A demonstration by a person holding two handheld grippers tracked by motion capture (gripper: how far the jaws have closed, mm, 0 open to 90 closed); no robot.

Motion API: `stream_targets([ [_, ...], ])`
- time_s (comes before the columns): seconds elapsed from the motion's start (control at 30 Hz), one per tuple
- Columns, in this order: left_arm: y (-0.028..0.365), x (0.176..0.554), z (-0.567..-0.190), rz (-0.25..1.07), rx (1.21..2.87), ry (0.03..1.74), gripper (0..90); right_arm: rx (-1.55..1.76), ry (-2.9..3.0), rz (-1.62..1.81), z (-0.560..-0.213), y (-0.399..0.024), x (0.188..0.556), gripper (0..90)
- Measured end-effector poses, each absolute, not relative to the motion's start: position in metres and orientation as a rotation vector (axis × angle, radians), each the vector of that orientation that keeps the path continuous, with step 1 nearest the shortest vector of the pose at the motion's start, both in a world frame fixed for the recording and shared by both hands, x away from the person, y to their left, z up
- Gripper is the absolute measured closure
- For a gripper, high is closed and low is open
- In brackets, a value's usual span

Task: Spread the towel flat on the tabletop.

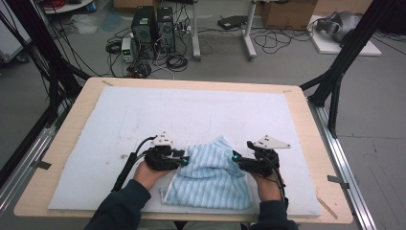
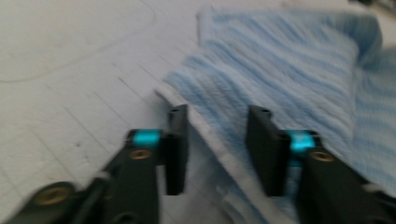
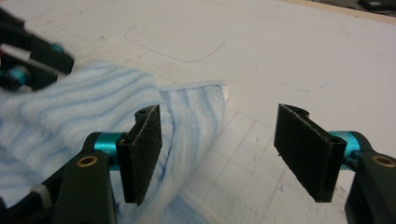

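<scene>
Now left tool point(image 1: 184, 160), right tool point(image 1: 235, 158), flanking striped towel point(image 1: 210, 175), palms inward.

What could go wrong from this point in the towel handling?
1. The left claw straddles the towel edge, pads apparently not yet pressing; closing now might catch only one layer.
2. The right claw stands open beside the towel's corner, so a pull by the left alone could drag the bunched cloth across the foam mat.
</scene>
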State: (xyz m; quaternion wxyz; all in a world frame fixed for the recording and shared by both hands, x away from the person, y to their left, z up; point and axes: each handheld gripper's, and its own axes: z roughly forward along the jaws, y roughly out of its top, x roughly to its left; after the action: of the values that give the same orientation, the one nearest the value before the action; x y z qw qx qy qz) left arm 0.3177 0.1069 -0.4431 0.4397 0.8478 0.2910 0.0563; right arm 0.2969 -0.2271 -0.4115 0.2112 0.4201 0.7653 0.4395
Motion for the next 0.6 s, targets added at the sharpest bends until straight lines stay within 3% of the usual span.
stream_targets([
  [0.03, 0.106, 0.316, -0.443, 0.138, 2.124, 0.713, 84.9, 1.163, 2.139, 1.211, -0.412, -0.223, 0.303, 34.7],
  [0.1, 0.106, 0.312, -0.442, 0.122, 2.163, 0.684, 89.1, 1.165, 2.164, 1.183, -0.411, -0.215, 0.313, 38.7],
  [0.4, 0.108, 0.295, -0.432, 0.111, 2.255, 0.577, 89.5, 1.080, 2.304, 0.962, -0.411, -0.170, 0.355, 44.7],
  [0.6, 0.109, 0.294, -0.430, 0.113, 2.242, 0.575, 89.4, 1.105, 2.438, 0.778, -0.431, -0.154, 0.373, 59.2],
])
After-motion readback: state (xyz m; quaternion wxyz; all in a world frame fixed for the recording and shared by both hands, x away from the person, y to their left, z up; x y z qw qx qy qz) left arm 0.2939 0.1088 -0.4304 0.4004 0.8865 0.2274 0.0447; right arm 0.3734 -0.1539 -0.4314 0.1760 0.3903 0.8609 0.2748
